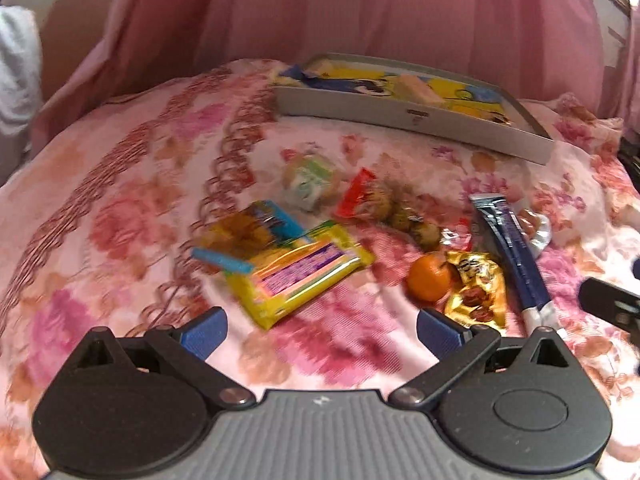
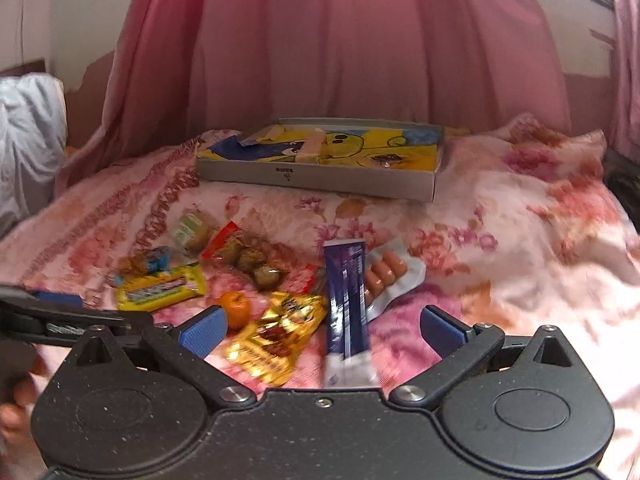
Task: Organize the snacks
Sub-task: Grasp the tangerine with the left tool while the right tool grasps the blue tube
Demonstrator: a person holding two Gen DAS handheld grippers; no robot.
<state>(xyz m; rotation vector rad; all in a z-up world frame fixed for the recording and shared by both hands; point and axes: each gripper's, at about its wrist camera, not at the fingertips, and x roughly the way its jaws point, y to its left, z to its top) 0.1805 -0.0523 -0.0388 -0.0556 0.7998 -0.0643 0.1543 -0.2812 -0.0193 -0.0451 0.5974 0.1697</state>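
Snacks lie scattered over the floral bedspread [image 1: 120, 208] in the middle of both views: a yellow packet [image 1: 296, 272], a blue-and-yellow packet [image 1: 256, 226] touching its upper left corner, a green-and-white pack [image 1: 308, 180] above them, a red-topped bag of round cookies [image 1: 384, 208], an orange fruit [image 1: 429, 276], a gold wrapper [image 1: 478, 288] touching the fruit, a long dark blue stick pack [image 1: 510, 248] and a clear pack of small sausages [image 2: 386, 274] just beside the stick. The shallow grey box [image 2: 320, 178] sits toward the top centre of each frame, well apart from the pile; a few pieces seem to lie inside on its cartoon lining, though what they are is too blurred to tell. By my reading the sorting has barely begun, with nearly everything left to move. The left gripper [image 1: 322, 326] has its blue pads spread wide and holds nothing, low in its frame just below the yellow packet. The right gripper [image 2: 320, 330] is likewise spread and empty, its jaws to either side of the gold wrapper and the stick pack
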